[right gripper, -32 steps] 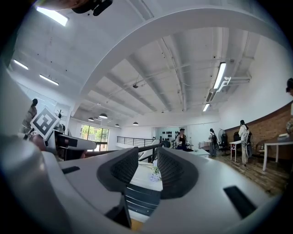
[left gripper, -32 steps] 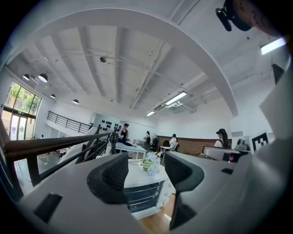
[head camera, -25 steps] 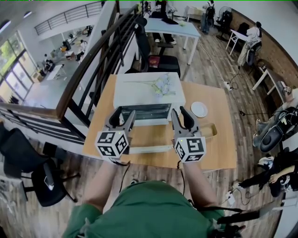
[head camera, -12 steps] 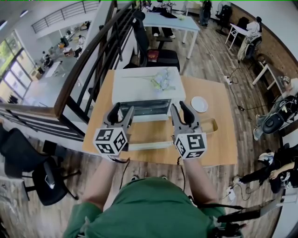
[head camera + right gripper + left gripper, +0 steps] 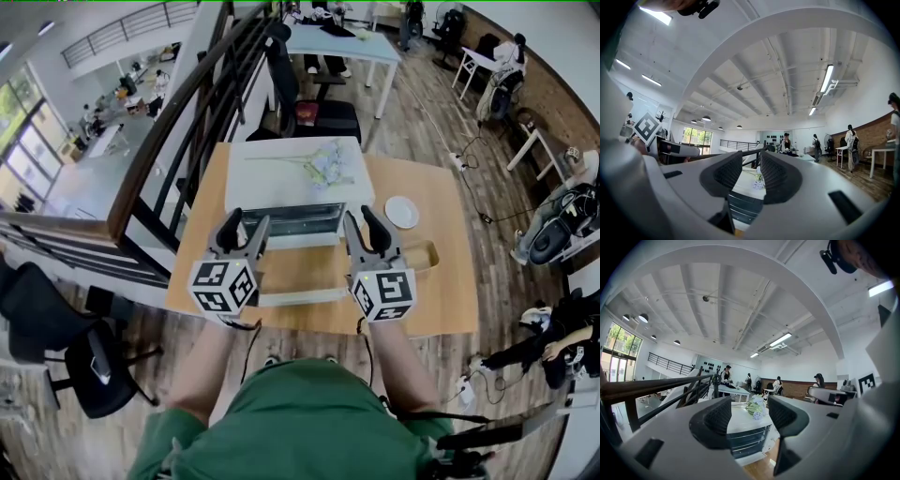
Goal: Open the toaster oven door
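I have the white boxy toaster oven [image 5: 298, 178] in the centre of the head view, at the back of the light wooden table [image 5: 441, 309], with a sprig of pale artificial flowers [image 5: 323, 167] on its roof and a small round white plate [image 5: 401, 212] to its right. Its drop-down door [image 5: 298, 296] looks to me already swung down flat toward the lower middle of the frame (the racks inside are plainly exposed), so I judge the opening done or nearly so. My left gripper [image 5: 246, 225] and right gripper [image 5: 361, 220] hover on either side of that lowered door, touching nothing. Each gripper's own view shows its ribbed pads spread apart with nothing between them, only the oven front beyond. If the door needs any last travel, I would pinch the middle of its near edge with one gripper and follow the hinge's arc downward rather than tug outward, which could drag the oven across the table.
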`<state>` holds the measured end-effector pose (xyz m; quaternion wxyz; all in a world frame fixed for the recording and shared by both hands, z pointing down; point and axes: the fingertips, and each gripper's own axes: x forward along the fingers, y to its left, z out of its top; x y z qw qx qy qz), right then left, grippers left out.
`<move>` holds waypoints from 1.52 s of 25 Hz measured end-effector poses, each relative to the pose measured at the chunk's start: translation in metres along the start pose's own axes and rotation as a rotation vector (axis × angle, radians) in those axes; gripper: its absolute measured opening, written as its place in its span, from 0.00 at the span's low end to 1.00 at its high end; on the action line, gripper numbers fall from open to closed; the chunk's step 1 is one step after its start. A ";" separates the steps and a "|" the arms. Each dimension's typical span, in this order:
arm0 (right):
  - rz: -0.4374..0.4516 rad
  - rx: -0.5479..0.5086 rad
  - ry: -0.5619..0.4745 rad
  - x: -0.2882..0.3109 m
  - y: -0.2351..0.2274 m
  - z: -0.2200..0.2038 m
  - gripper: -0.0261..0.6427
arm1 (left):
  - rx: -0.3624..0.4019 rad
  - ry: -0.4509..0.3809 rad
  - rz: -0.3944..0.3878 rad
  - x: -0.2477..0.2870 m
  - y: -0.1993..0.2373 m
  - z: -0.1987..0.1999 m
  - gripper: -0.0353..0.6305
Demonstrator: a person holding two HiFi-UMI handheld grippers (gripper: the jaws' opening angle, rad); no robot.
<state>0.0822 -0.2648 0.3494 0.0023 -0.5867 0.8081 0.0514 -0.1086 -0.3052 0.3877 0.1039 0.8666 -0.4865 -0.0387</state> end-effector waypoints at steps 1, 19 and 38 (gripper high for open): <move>0.000 0.000 0.000 0.001 0.000 0.000 0.24 | 0.000 0.000 -0.001 0.001 0.000 0.000 0.44; -0.016 0.016 0.019 0.007 0.001 -0.005 0.23 | -0.006 0.008 -0.025 0.009 0.008 -0.001 0.44; -0.064 -0.010 0.031 0.010 0.016 -0.005 0.23 | 0.002 0.015 -0.078 0.006 0.022 -0.001 0.44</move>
